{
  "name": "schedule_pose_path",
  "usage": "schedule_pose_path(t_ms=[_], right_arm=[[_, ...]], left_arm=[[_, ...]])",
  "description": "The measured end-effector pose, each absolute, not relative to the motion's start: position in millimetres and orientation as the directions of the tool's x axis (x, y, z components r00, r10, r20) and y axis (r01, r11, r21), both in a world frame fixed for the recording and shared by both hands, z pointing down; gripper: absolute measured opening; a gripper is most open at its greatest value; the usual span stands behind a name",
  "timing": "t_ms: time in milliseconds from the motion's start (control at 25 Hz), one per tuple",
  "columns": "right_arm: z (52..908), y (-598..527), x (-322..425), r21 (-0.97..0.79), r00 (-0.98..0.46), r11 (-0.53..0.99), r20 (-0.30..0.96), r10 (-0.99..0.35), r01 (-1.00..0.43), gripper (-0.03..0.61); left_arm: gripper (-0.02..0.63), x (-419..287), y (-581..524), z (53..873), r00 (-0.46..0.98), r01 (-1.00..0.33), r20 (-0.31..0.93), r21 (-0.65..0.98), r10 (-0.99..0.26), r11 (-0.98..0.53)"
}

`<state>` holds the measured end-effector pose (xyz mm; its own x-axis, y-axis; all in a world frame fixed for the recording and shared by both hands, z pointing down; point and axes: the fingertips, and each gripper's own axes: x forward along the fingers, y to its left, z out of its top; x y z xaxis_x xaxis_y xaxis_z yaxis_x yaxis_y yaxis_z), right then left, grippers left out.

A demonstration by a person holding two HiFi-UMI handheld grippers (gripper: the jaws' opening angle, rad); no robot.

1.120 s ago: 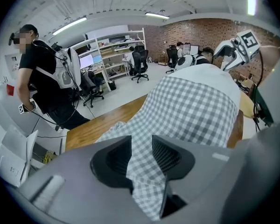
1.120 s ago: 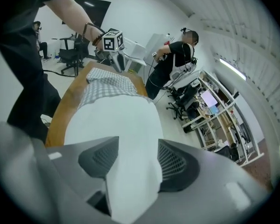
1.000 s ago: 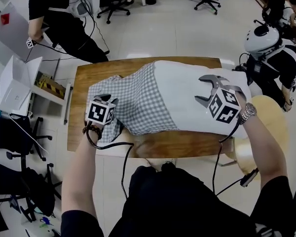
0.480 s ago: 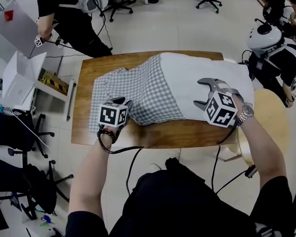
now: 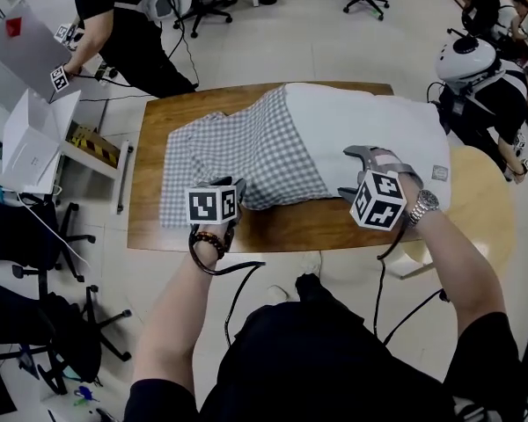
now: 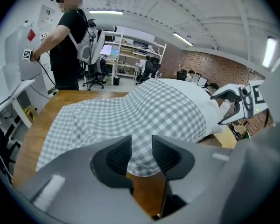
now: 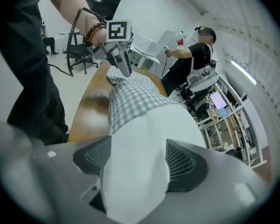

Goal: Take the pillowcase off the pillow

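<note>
Left claw (image 6: 141, 144): clenched on the near edge of the checked pillowcase (image 5: 246, 148), with a fold of the cloth pinched between the pads. Right claw (image 7: 139, 146): released. Its jaws have just been opening and stand spread on either side of the near edge of the white pillow (image 5: 370, 121), which fills the gap between them without being clamped. The pillowcase covers only the left end of the pillow. Its loose left part lies flat on the wooden counter (image 5: 154, 114), and the right part of the pillow is bare. The pillow lies lengthwise on the counter, and its right end reaches past the counter's right edge. A round wooden stool (image 5: 484, 214) stands just beside that edge. A person in black (image 5: 123, 16) stands beyond the far left corner.
</note>
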<state>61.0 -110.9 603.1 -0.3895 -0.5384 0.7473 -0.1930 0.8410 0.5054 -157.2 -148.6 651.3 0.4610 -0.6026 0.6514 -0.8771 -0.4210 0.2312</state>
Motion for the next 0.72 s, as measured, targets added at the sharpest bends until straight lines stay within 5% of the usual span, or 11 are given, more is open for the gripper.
schedule_pose_path(t_ms=[720], right_arm=[[643.8, -119.9, 46.3, 0.628, -0.297, 0.778, 0.736, -0.608, -0.035, 0.404]], left_arm=[[0.202, -162.9, -126.0, 705.5, 0.48, -0.837, 0.625, 0.537, -0.616, -0.107]])
